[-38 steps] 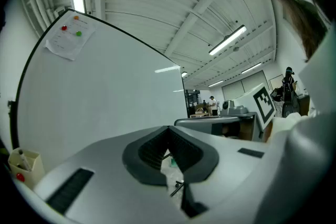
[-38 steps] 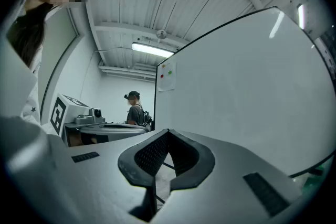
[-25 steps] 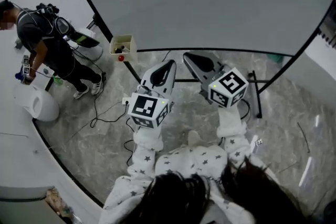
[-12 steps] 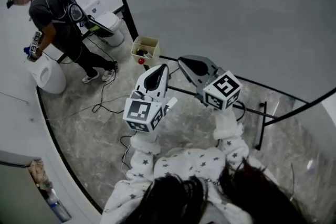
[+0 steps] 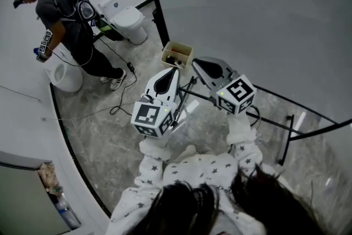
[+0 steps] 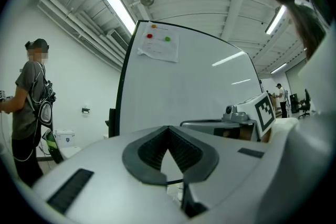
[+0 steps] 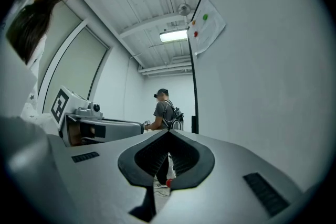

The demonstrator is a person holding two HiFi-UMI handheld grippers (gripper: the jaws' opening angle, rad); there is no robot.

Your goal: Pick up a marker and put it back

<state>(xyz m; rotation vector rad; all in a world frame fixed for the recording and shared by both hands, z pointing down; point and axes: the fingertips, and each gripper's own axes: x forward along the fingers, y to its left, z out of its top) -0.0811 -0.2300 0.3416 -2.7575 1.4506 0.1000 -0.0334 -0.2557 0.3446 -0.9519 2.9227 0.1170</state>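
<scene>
Both tongs are pressed together and empty. The left tongs (image 5: pixel 174 71) and right tongs (image 5: pixel 196 61) point level toward the whiteboard (image 5: pixel 247 8). Just ahead of their tips, a small box (image 5: pixel 180 45) hangs at the whiteboard's corner; the dark shapes inside are probably the markers (image 5: pixel 175 55). A marker should be light, stiff and smooth, and apt to roll, so pinch it across mid-barrel, clear of the cap.
</scene>
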